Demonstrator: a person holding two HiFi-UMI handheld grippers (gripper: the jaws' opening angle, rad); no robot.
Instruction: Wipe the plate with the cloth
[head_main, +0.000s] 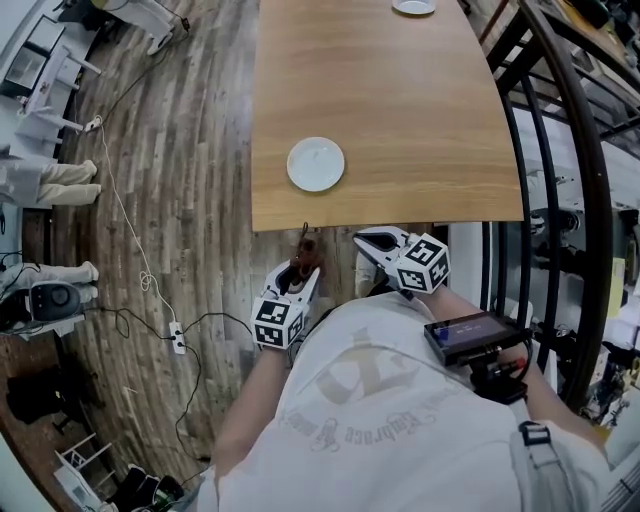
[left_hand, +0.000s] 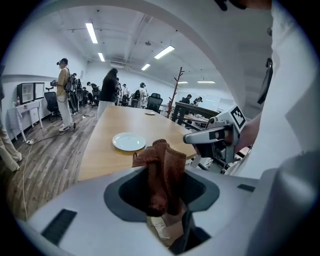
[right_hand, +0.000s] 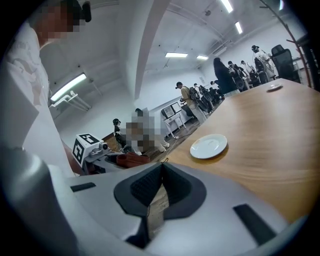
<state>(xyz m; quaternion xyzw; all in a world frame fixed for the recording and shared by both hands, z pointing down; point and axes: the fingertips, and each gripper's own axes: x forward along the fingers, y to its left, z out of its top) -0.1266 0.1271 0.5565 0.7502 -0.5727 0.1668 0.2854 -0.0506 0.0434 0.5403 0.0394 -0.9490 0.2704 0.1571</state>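
The left tongs (left_hand: 161, 197) pinch a bunched rust-brown cloth (left_hand: 161, 167). Its folds stand up past the tips, likely so that a padded wad meets the dish first. The right tongs (right_hand: 160, 175) are pressed together on nothing, probably kept free to steady things. Both hang just short of the near edge of the bench (head_main: 400, 100), close to the person's body. The plate (head_main: 316, 164) sits on the bench near that edge, left of centre, apart from both tongs. It is white, round, shallow and bare, with no soiling I can see. A second plate (head_main: 413, 7) lies at the far end.
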